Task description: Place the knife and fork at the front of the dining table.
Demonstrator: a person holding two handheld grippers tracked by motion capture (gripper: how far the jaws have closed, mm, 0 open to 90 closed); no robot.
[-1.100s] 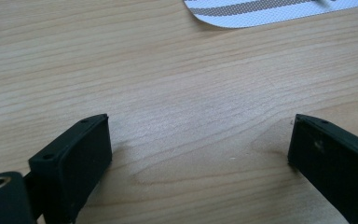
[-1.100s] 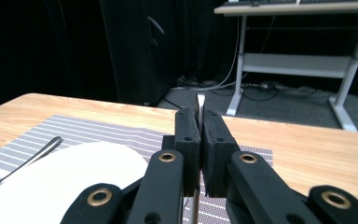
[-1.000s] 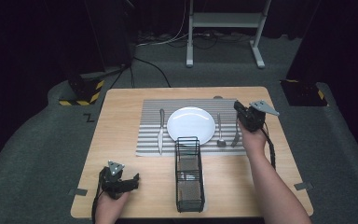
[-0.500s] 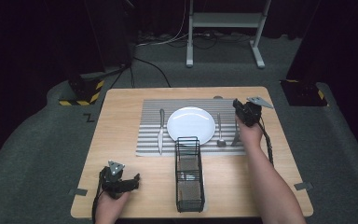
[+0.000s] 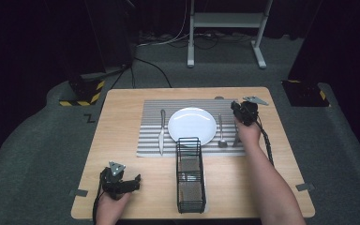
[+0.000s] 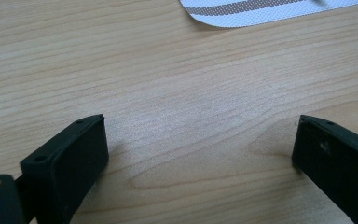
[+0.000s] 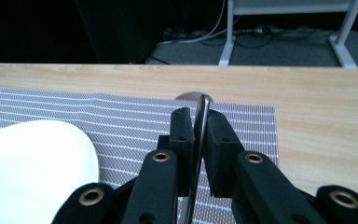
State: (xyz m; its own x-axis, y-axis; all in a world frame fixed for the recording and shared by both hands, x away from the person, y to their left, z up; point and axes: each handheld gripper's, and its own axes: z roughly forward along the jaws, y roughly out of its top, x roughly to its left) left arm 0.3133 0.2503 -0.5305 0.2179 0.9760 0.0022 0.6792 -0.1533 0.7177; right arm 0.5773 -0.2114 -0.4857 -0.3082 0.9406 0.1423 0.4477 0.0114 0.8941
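- Left gripper point(image 5: 136, 182) sits low by the near left corner of the table point(image 5: 122, 122), jaws spread wide with only bare wood between them. It looks parked so it stays out of the way while the other hand works.
- One striped placemat point(image 5: 152, 108) lies across the far half of the table and marks out the setting.
- One knife point(image 5: 161, 133) lies on the mat just left of the plate, pointing toward the far edge, where you'd expect it in a place setting.
- One white plate point(image 5: 192, 125) sits in the middle of the mat.
- One black wire basket point(image 5: 178, 173) stands near the middle of the near edge. Its far end touches or overlaps the plate rim, and it's probably the cutlery holder.
- One spoon point(image 5: 221, 133) lies just right of the plate, bowl toward the near edge.
- Right gripper point(image 5: 236, 107) is over the far right corner of the mat, jaws pinched narrow on a thin metal utensil point(image 7: 202, 112) seen edge-on. I can't tell what kind it is. My guess is it's being set down or lifted right there.
- That's three pieces of cutlery if the held one counts.
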